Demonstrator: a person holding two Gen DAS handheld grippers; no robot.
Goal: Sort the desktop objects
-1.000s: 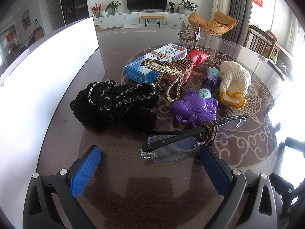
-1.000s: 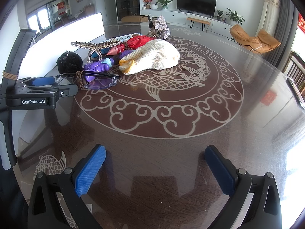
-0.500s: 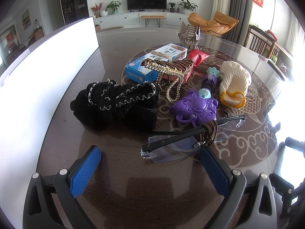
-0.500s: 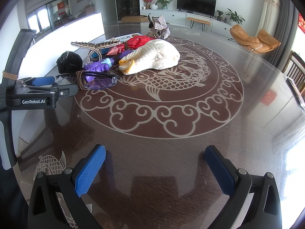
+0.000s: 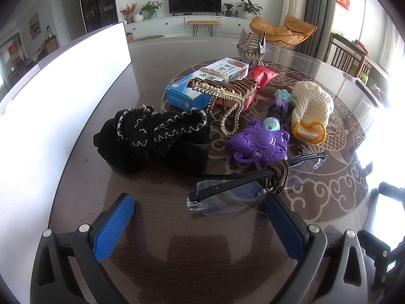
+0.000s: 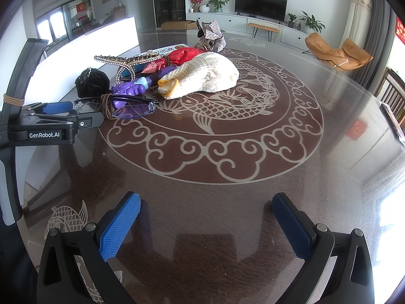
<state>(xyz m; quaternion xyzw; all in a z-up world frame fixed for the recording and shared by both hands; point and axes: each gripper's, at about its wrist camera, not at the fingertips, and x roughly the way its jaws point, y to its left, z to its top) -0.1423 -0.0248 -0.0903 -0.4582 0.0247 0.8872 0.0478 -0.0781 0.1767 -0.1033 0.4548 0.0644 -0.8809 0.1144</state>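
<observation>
Folded clear glasses [image 5: 243, 192] bound with a brown cord lie just ahead of my open left gripper [image 5: 200, 212], near its right finger. Behind them sit a black knitted bundle [image 5: 157, 139], a purple toy [image 5: 258, 144], a beaded hair clip [image 5: 225, 93], a blue-white box [image 5: 202, 83], a red packet [image 5: 263, 74] and a cream knitted glove [image 5: 311, 111]. My right gripper [image 6: 206, 215] is open over bare table, far from the pile. The right wrist view shows the glasses [image 6: 126, 107], glove [image 6: 202, 76] and the left gripper [image 6: 57, 107] at the left.
A white board [image 5: 50, 101] stands along the table's left side. A silver folded-paper ornament [image 5: 251, 46] stands behind the pile. The round dark table [image 6: 227, 202] has a fish pattern. Chairs stand at the right edge.
</observation>
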